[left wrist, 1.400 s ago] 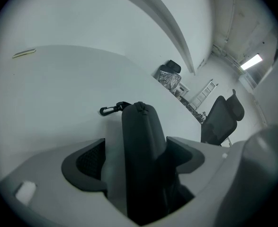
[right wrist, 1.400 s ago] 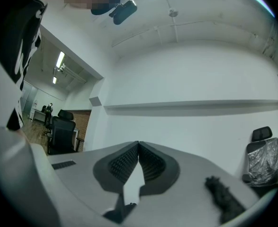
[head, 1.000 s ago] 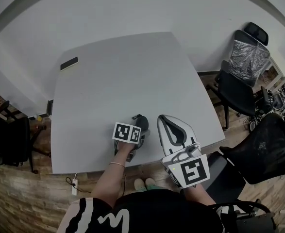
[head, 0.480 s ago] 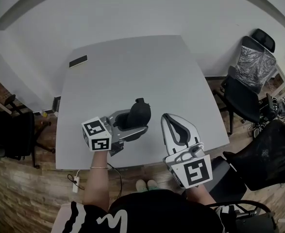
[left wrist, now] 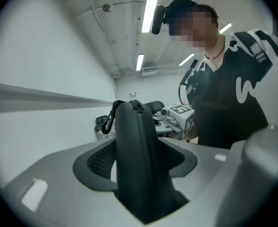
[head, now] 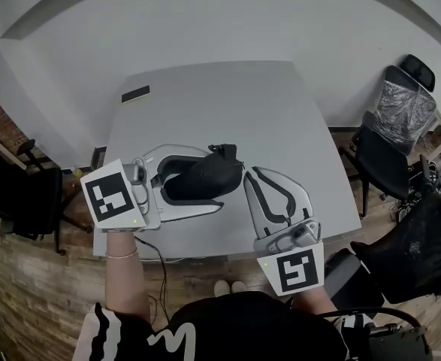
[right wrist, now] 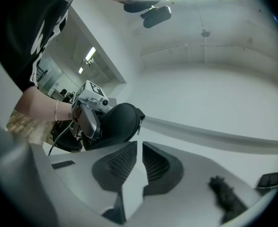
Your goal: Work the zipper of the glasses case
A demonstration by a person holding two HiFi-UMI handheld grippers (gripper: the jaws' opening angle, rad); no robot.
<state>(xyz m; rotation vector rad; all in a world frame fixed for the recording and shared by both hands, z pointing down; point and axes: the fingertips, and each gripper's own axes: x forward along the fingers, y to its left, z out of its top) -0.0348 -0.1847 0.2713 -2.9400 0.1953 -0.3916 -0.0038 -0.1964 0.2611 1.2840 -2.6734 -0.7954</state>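
Head view: the left gripper (head: 212,180) reaches in from the left of the frame with its jaws spread around the black glasses case (head: 196,180), clamping it over the lower part of the grey table (head: 205,104). The right gripper (head: 252,177) sits just to the case's right.

Left gripper view: the case stands on edge in the middle of the frame, pinched between both pads - its zipper seam (left wrist: 139,126) runs up the front.

Right gripper view: the pads are almost together with nothing between them - the case shows at the centre left.
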